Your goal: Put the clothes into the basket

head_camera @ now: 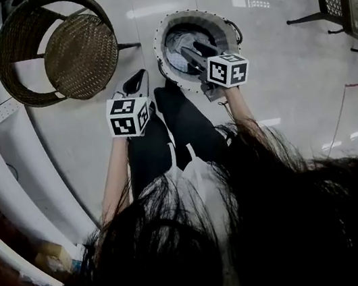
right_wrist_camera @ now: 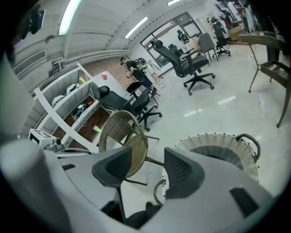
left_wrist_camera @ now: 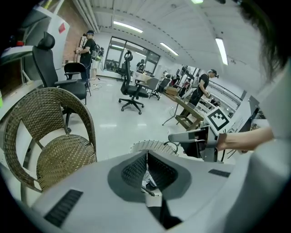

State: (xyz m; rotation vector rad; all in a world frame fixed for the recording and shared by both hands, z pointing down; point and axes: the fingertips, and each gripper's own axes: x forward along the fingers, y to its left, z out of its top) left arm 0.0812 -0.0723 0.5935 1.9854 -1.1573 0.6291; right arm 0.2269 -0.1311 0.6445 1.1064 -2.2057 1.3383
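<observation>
You are holding the right gripper (right_wrist_camera: pixel 148 169) directly over the basket (head_camera: pixel 189 14), jaws spread wide with nothing between them. Only the wicker chair (right_wrist_camera: pixel 122 136) and the floor (right_wrist_camera: pixel 213 104) are showing through the gap. Being over the basket's mouth makes sense for dropping a load in, and open, empty jaws suit a hand with nothing left to carry.

The clothes (head_camera: pixel 181 41) are lying inside the basket as a grey heap below its rim, so the pale woven wall is containing them and nothing is hanging over the edge.

You are carrying the left gripper (left_wrist_camera: pixel 146 169) just beside the basket, on the side toward the chair and clear of the rim. Its jaws are pressed together. A small pale scrap is showing at their root, and whether it is cloth or part of the tool I cannot tell — no garment is hanging from them.

The dark shapes on the near side of the basket seem to be your own legs, not laundry. Judging by that, the task is looking close to done.
</observation>
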